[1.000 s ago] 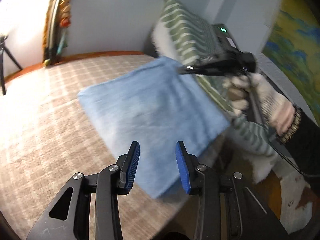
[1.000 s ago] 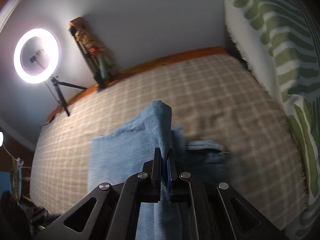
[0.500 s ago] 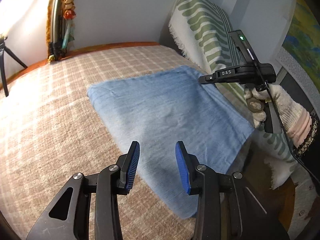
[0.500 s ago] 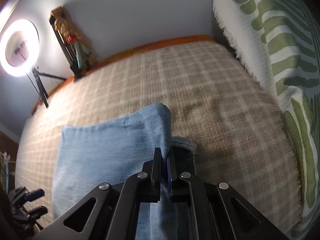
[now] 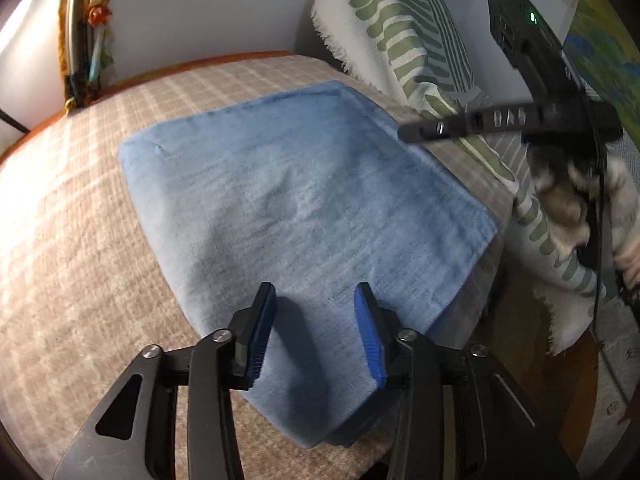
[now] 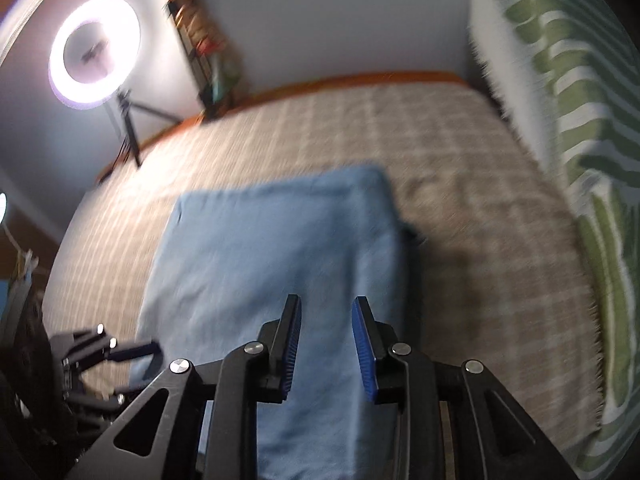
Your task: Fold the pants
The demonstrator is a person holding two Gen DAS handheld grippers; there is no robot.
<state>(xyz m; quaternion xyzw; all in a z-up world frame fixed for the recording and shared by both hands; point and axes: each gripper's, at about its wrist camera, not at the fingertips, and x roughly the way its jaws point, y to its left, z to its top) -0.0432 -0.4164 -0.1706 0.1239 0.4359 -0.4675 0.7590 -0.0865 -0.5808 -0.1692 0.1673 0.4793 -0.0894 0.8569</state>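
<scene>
My left gripper (image 5: 316,332) hovers, jaws wide, over the folded jeans (image 5: 304,208) on the bed (image 5: 80,240); my right gripper (image 6: 326,344) too, jaws wide, empty.

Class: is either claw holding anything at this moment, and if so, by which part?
Nothing is held. The left claw and right claw are open above the folded blue denim pants.
</scene>
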